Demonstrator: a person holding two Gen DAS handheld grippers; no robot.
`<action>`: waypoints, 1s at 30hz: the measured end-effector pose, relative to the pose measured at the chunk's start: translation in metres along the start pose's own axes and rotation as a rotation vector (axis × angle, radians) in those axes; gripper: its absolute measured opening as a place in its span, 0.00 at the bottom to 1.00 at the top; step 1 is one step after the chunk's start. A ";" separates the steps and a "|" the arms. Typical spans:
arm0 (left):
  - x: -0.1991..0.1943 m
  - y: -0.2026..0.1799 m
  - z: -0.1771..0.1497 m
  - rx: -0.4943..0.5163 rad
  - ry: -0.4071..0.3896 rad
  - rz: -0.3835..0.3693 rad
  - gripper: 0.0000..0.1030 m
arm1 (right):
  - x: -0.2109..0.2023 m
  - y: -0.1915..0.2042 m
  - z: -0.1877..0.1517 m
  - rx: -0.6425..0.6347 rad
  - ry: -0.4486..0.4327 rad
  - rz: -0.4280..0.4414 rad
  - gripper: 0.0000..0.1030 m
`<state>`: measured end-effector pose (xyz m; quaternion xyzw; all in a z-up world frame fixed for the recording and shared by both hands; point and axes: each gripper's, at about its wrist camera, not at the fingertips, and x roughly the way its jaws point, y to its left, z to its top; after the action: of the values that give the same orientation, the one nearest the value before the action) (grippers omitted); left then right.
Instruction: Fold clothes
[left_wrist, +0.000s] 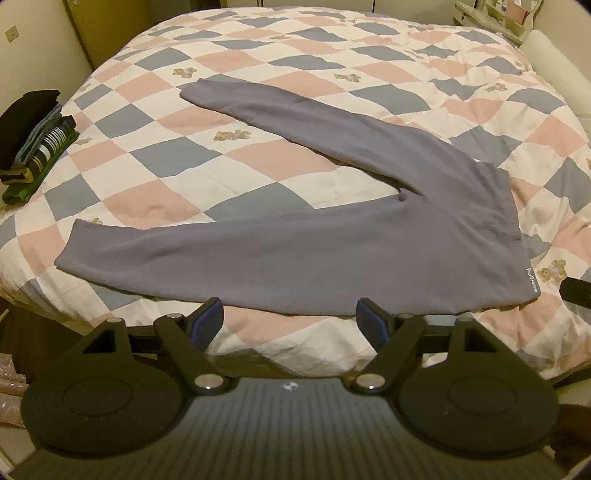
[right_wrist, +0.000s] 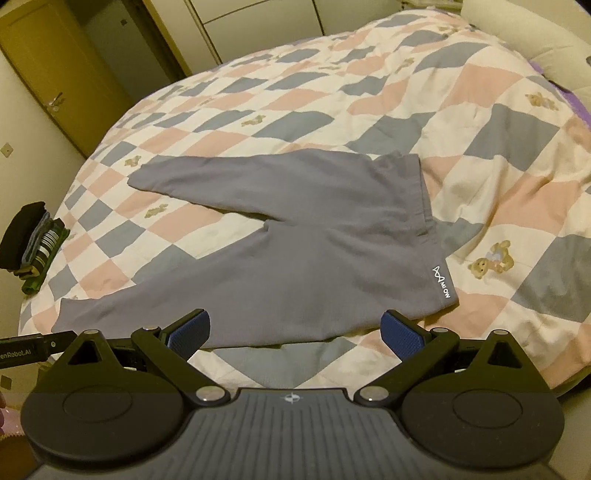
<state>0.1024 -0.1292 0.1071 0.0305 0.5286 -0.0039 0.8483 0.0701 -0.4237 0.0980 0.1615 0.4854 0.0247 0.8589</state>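
Observation:
Grey-lilac sweatpants (left_wrist: 332, 236) lie flat on the checked quilt (left_wrist: 184, 162), legs spread in a V pointing left, waistband at the right with a small white logo (left_wrist: 531, 284). They also show in the right wrist view (right_wrist: 295, 266). My left gripper (left_wrist: 290, 321) is open and empty, just in front of the near leg's lower edge. My right gripper (right_wrist: 295, 332) is open and empty, in front of the near leg close to the waistband corner (right_wrist: 443, 284). The tip of the right gripper shows at the left view's right edge (left_wrist: 576, 291).
A stack of folded clothes (left_wrist: 33, 144) sits at the bed's left edge, also in the right wrist view (right_wrist: 33, 243). A wooden door (right_wrist: 62, 70) and wall stand left. A white headboard cushion (right_wrist: 524, 40) is at the far right. The left gripper's tip (right_wrist: 26, 350) shows at left.

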 end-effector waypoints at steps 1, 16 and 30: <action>0.004 0.000 0.003 0.004 0.007 -0.002 0.75 | 0.002 0.000 0.002 0.002 0.005 -0.003 0.98; 0.107 0.001 0.099 0.096 0.119 -0.089 0.75 | 0.075 -0.008 0.050 0.155 0.074 -0.001 0.98; 0.224 -0.040 0.205 0.412 0.115 -0.266 0.75 | 0.154 -0.042 0.093 0.388 0.037 0.006 0.92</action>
<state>0.3829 -0.1743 -0.0056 0.1332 0.5636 -0.2213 0.7846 0.2250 -0.4568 0.0024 0.3252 0.4960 -0.0639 0.8026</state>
